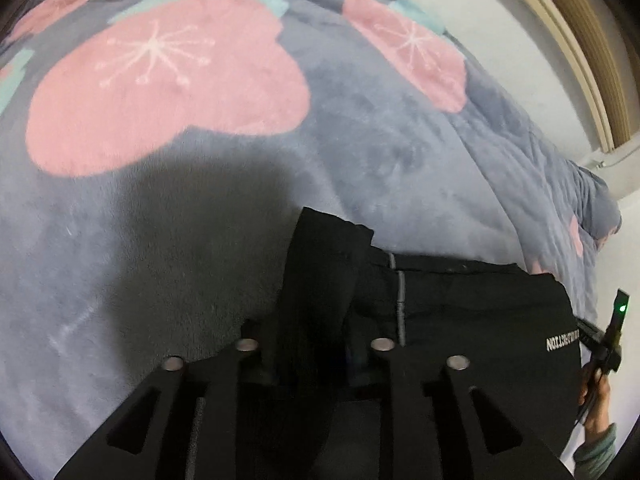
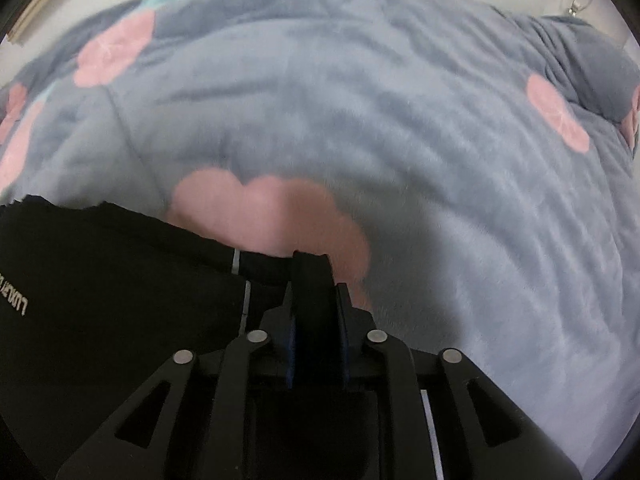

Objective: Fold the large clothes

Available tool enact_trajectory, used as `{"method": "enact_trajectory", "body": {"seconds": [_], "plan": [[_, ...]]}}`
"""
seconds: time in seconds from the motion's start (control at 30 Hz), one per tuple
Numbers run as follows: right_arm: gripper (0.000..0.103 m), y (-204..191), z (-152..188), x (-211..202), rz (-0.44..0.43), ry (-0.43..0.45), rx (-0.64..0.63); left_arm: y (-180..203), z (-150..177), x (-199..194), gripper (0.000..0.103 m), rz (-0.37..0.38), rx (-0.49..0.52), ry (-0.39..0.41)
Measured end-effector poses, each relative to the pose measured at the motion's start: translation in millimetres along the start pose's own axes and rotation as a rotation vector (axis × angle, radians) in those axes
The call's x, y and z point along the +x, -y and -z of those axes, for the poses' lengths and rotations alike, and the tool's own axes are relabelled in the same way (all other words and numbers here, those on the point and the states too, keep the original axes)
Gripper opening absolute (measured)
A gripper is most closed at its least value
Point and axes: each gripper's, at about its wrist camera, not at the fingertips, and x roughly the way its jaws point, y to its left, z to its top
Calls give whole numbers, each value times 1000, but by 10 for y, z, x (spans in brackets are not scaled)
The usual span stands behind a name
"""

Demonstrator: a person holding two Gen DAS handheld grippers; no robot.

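Left wrist view: a black garment (image 1: 472, 320) lies on a bed covered by a grey plush blanket (image 1: 360, 140) printed with large pink flowers and touches of teal. The garment's top edge runs roughly level across the lower right of the picture, a thin grey stripe (image 1: 401, 304) runs down it, and white lettering (image 1: 562, 342) sits near its right edge, too small to read. One fold of the black cloth stands up in a peak between the fingers of the left tool (image 1: 316, 336); the jaws stand only narrowly apart and the cloth fills the gap, so they look clamped on it, though black on black hides the pads. At the far right edge a person's hand (image 1: 596, 396) in a grey-green sleeve holds the other device, which shows a small green light (image 1: 622, 308).

Right wrist view: blurred. The same garment (image 2: 120, 300) fills the lower left, lying on the blanket (image 2: 400, 120), with white lettering (image 2: 16, 300) at its left edge and a pale stripe (image 2: 246, 292). The right tool (image 2: 316, 320) is drawn nearly together, its blue-edged pads (image 2: 343, 320) pinching a bunched ridge of the black cloth that pokes up past the fingertips, over a pink flower (image 2: 260, 212).
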Motion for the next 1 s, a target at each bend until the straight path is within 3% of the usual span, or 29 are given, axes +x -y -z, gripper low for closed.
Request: {"method": "enact_trajectory", "body": {"seconds": [0.17, 0.2, 0.3, 0.37, 0.47, 0.5, 0.57, 0.67, 0.8, 0.9, 1.0], "plan": [[42, 193, 38, -179, -59, -17, 90, -150, -57, -106, 37, 70, -74, -59], [42, 237, 69, -275, -64, -10, 108, -183, -56, -204, 38, 79, -91, -47], [43, 353, 228, -706, -84, 47, 147, -261, 18, -567, 62, 55, -112, 23], [43, 339, 349, -997, -102, 80, 161, -299, 79, -816, 63, 50, -130, 76], [51, 135, 582, -1391, -145, 115, 156, -186, 232, -1154, 63, -112, -101, 130], [61, 7, 703, -1524, -156, 124, 147, -48, 339, -1274, 63, -143, -60, 156], [70, -205, 874, -1666, -182, 137, 132, 180, 586, -1472, 63, -107, -4, 187], [70, -571, 1090, -1765, -241, 135, 100, 661, 1028, -1630, 63, 6, 91, 208], [70, -1019, 1188, -1585, -177, 107, 45, 1305, 1539, -1419, 63, 100, 236, 166], [70, -1229, 1277, -1404, -146, 119, 10, 1557, 1762, -1065, 63, 83, 292, 111], [70, -1348, 1391, -1072, -89, 65, -28, 1600, 1923, -635, 63, 49, 320, 26]]}}
